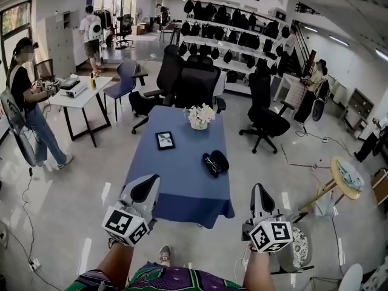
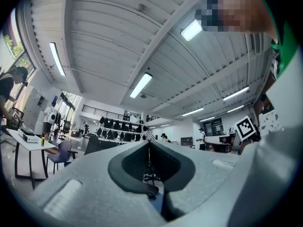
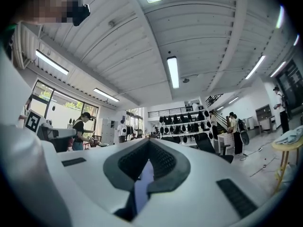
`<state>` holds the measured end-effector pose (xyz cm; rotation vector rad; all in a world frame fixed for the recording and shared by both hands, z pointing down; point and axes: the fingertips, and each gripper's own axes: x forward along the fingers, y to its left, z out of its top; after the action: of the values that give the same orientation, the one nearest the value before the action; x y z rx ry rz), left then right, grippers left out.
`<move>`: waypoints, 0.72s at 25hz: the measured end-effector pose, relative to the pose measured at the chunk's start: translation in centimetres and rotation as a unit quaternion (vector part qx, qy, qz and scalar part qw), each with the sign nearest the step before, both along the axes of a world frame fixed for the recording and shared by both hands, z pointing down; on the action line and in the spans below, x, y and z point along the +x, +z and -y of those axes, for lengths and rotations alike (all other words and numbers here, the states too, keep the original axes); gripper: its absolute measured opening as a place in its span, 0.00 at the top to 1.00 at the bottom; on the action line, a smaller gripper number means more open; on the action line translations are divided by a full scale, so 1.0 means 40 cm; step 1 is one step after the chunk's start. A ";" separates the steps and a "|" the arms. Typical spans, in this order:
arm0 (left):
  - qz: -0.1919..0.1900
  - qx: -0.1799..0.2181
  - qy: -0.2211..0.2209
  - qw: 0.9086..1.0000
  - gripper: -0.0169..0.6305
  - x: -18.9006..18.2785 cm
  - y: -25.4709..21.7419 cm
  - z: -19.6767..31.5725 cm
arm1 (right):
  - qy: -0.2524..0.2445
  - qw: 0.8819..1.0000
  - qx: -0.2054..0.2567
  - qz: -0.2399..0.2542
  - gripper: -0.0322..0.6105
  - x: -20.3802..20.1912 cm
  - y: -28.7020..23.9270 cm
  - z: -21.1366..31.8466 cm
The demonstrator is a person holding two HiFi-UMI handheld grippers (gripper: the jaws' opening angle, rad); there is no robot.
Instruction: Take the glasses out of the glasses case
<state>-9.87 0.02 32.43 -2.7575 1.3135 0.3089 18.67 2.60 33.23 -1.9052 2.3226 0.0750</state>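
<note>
Head view is showing the bench [image 1: 182, 187] running away from the person, its blue cloth hanging over the near edge. Both grippers are hovering in the foreground at that edge. Bare cloth is lying between the near edge and the case [image 1: 215, 163]. The case is sitting on the bench's right half, near the right edge and well apart from both grippers. It is showing as two dark halves side by side, too small to tell whether glasses are lying inside. Office chairs are crowding the far edge, and open floor is flanking both long sides.

The left gripper [image 1: 148, 182] is pointing forward and tilting right, its tips showing against the near left corner. The right gripper [image 1: 259, 193] is pointing straight ahead, just outside the near right corner. Forearms are reaching in from the bottom.

In the left gripper view the fingers [image 2: 90, 188] are pressing together at the tips, nothing between them. The right gripper view is showing its fingers [image 3: 208, 169] doing the same.

Counting up: two grippers, one case, one picture frame [image 1: 165, 140], one vase of flowers [image 1: 199, 117].
</note>
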 end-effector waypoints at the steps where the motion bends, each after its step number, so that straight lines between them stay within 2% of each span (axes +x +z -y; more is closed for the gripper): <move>1: 0.001 0.002 0.002 1.000 0.95 0.000 -0.002 0.020 | 0.001 1.000 0.001 -0.001 0.95 -0.003 -0.004 0.019; 6: 0.014 0.005 0.002 1.000 0.95 -0.006 -0.012 0.116 | -0.001 1.000 -0.002 -0.007 0.95 -0.028 -0.015 0.110; 18: 0.014 -0.006 0.025 1.000 0.95 -0.074 -0.015 0.338 | 0.013 1.000 -0.005 -0.019 0.95 -0.107 -0.041 0.309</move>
<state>-12.84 -13.52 31.83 -2.7975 1.2446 0.2657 14.40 -9.77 31.60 -1.9567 2.3265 0.1023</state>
